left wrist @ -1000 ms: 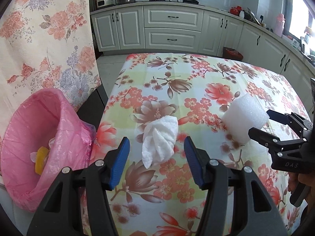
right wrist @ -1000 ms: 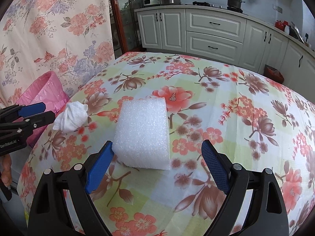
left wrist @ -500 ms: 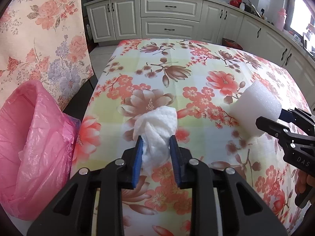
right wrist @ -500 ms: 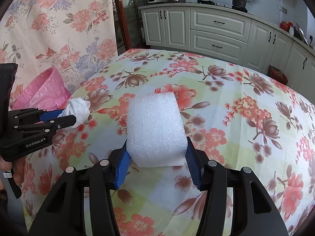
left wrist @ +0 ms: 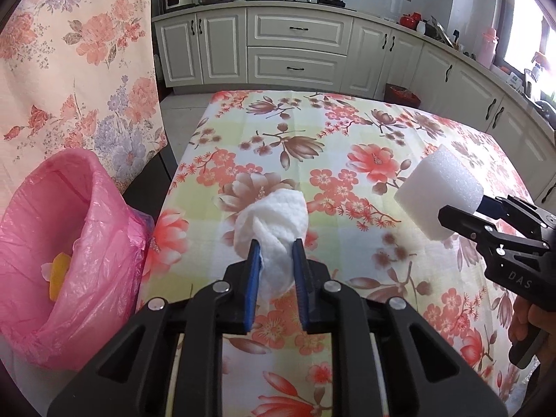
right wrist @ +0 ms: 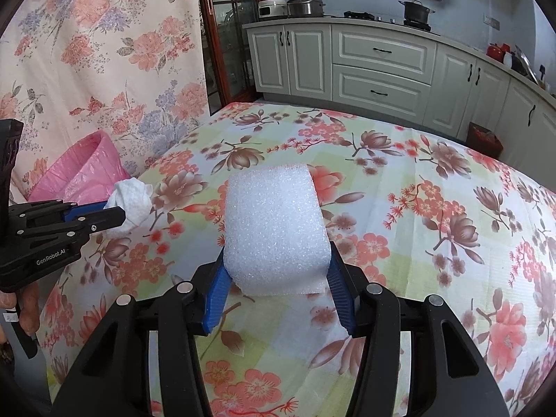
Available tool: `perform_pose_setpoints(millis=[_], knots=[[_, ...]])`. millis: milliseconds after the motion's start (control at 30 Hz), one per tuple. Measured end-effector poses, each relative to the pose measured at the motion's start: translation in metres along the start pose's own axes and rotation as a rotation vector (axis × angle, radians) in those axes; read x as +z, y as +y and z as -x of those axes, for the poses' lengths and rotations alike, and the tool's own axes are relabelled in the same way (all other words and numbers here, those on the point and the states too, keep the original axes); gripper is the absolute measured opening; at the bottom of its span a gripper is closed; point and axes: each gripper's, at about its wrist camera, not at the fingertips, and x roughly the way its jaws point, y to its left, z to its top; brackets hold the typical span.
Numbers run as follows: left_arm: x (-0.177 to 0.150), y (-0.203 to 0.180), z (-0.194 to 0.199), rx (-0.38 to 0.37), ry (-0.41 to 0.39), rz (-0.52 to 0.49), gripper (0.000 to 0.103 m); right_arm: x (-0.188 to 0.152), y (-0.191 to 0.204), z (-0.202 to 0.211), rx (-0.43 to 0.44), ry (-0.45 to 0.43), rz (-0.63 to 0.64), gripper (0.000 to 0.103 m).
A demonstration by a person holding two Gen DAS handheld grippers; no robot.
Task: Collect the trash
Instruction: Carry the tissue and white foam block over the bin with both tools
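Observation:
My left gripper (left wrist: 276,246) is shut on a crumpled white paper towel (left wrist: 274,215) and holds it just above the floral table (left wrist: 347,132). My right gripper (right wrist: 276,260) is shut on a white foam block (right wrist: 274,222), lifted off the cloth. The foam block (left wrist: 439,194) and right gripper (left wrist: 462,212) show at the right in the left wrist view. The towel (right wrist: 132,205) and left gripper (right wrist: 114,213) show at the left in the right wrist view. A bin with a pink bag (left wrist: 41,215) stands left of the table, with yellow scraps inside.
A floral curtain (left wrist: 80,69) hangs behind the bin. White kitchen cabinets (left wrist: 295,52) run along the back and right walls. A small red bin (left wrist: 399,93) sits on the floor beyond the table's far edge.
Both grippers closed on their items, the left on the towel and the right on the foam block, and then lifted them off the table.

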Motion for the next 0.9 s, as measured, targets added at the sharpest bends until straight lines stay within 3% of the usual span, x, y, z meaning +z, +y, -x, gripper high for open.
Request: perform_pose_setpoints(millis=[567,900], knots=[[-0.016,-0.003,0.088,-0.004,-0.157,0.033,0.018,0.002,0.038,0.05,0.007,-0.108,-0.046,0.05],[-0.025,0.034,0.132,0.031,-0.237,0.089,0.018,0.016,0.087,0.068,0.032,-0.144,0.0,0.05]])
